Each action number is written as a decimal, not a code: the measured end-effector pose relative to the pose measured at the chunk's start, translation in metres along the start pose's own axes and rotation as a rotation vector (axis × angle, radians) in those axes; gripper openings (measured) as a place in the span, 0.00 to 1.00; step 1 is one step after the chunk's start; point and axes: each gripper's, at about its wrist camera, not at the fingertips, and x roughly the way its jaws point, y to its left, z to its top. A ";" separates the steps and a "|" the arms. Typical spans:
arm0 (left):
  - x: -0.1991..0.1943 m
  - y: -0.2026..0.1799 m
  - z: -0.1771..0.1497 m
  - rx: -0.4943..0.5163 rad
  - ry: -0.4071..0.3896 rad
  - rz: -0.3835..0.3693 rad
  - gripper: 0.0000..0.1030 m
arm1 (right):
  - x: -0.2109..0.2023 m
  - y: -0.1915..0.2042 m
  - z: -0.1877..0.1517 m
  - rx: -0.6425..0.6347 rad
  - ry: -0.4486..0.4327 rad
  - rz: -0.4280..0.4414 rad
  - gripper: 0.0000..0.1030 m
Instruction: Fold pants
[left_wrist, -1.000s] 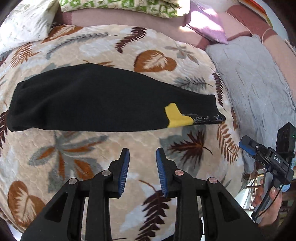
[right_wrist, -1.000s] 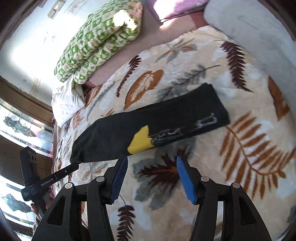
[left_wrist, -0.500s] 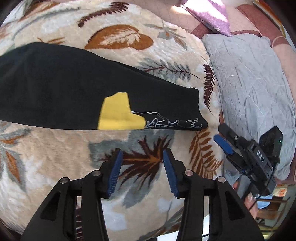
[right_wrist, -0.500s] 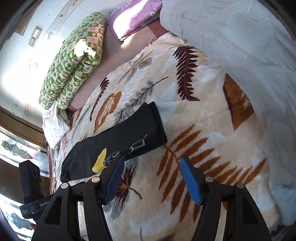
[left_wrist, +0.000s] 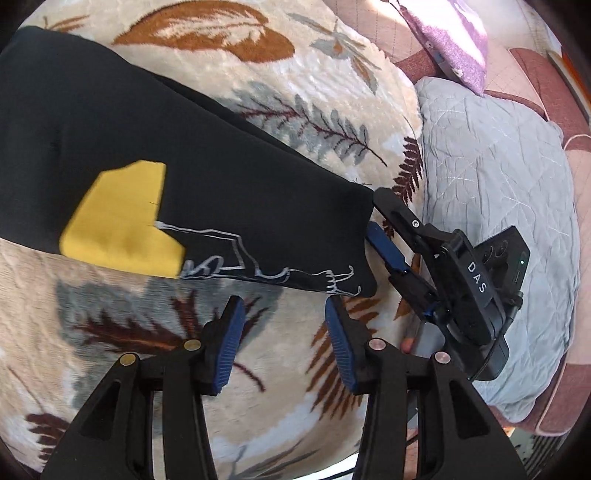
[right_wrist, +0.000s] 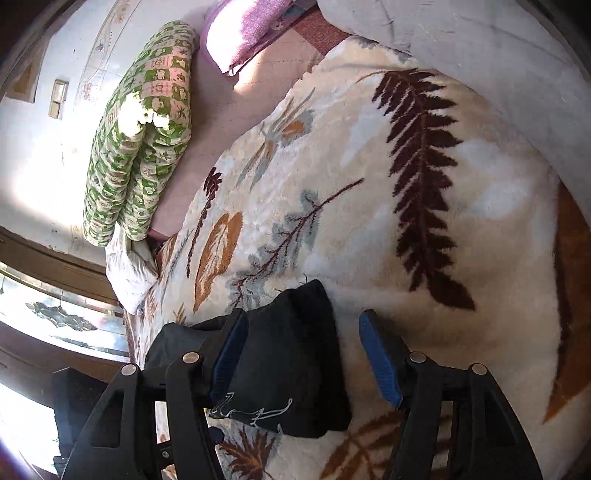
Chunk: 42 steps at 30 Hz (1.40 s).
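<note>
Black pants (left_wrist: 192, 173) laid lengthwise across the leaf-print blanket (left_wrist: 288, 66) on the bed, yellow patch (left_wrist: 122, 221) and white line print near the hem end. Left view only: the patch, the long run of the leg off frame left, and the right gripper (left_wrist: 373, 218) at the hem edge, one blue pad (left_wrist: 384, 247) beside the cloth; whether the cloth sits between the jaws not clear from here. Left gripper (left_wrist: 282, 339) just short of the near edge of the pants, jaws parted moderately, nothing held, bare blanket between them. Right view only: hem end (right_wrist: 295, 354) lying between the right gripper (right_wrist: 306, 350) jaws, jaws wide apart, left pad against or over the cloth, right pad well clear of it on bare blanket; no grip seen. Also there: green-checked quilt (right_wrist: 140, 140) rolled at the wall, purple pillow (right_wrist: 251, 33) beside it. Grey quilt (left_wrist: 495, 206) bordering the blanket past the hem. Open blanket beyond the far edge of the pants.
</note>
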 end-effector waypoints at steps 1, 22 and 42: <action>0.005 -0.002 0.002 -0.009 0.003 -0.004 0.42 | 0.002 0.000 0.001 -0.013 0.007 -0.004 0.63; 0.015 0.000 0.001 -0.128 -0.066 -0.086 0.42 | 0.010 -0.009 0.015 0.004 0.072 0.106 0.63; 0.036 -0.016 0.008 -0.068 -0.058 -0.039 0.11 | 0.025 0.001 0.016 -0.056 0.167 0.052 0.32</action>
